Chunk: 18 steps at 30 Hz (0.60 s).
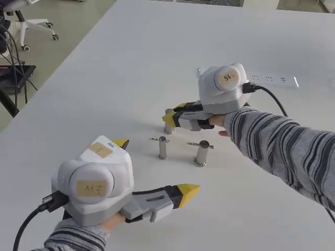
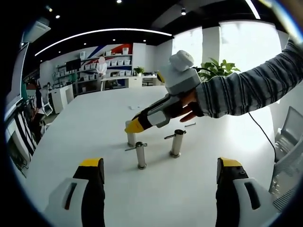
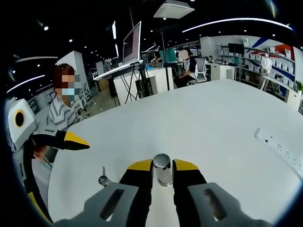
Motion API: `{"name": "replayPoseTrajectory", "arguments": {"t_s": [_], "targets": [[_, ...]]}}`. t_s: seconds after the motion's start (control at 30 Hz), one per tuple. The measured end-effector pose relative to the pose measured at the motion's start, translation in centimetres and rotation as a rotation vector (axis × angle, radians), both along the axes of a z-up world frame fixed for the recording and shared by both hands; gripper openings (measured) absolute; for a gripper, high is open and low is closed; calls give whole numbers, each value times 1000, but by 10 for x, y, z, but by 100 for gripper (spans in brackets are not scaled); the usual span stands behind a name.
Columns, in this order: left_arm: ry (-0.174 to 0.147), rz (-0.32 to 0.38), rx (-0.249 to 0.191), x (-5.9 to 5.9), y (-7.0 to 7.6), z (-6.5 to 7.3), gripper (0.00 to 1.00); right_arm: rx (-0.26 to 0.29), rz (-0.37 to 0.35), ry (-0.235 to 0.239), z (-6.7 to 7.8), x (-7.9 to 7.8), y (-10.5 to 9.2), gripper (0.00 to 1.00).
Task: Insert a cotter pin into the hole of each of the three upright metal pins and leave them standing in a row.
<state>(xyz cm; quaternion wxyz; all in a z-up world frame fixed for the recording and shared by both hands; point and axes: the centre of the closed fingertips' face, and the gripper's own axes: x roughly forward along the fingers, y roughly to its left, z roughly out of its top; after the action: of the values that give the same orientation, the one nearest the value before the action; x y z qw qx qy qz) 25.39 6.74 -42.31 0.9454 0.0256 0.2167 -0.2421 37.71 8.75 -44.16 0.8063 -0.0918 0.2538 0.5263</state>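
Steel, three upright, on the white table [image 1: 131, 63]. Two are done: the mid pin [image 1: 163, 149] has the mid cotter [image 1: 155, 139] through its top, and the right pin [image 1: 202, 154], just beside it, has the right cotter [image 1: 194, 144]. The far pin [image 1: 168, 128] stands behind them, near but apart, with no cotter that I can see.

The right gripper [image 1: 170, 119] is clamped on the far pin. In the right gripper view its yellow tips press either side of the shaft just under the cap, and the pin is upright. The left gripper [image 2: 160, 163] hovers low on the near side of the pins, jaws spread wide, holding nothing.

Step in hand, as I read it: bracing the last pin for its cotter. A thin sliver [image 2: 189, 125] lies on the table beyond the right pin, under the right hand. It may be the last cotter, but it is too small to be sure.

The next move probably falls to the left gripper: reach past the two finished pins without knocking them, pinch the cotter by its head, line it up level with the cross-hole and push it through. The hole is hidden behind the jaws, so the right grip may need to drop lower or turn the pin first.
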Motion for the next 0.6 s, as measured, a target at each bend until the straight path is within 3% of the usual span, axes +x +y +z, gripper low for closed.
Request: {"name": "replayPoseTrajectory", "arguments": {"t_s": [0.07,0.17,0.33,0.6], "targets": [[2,-1,-3,0,0,0,99,-3,5,-8,0,-1,1,10],[6,-8,1,-2,-1,-1,99,9,2,19,1,-1,0,10],[17,-20,37,-2,-1,-6,98,-5,19,-5,2,-1,0,8],[14,-22,15,-2,-3,-3,98,-57,37,-51,2,3,-9,8]]}}
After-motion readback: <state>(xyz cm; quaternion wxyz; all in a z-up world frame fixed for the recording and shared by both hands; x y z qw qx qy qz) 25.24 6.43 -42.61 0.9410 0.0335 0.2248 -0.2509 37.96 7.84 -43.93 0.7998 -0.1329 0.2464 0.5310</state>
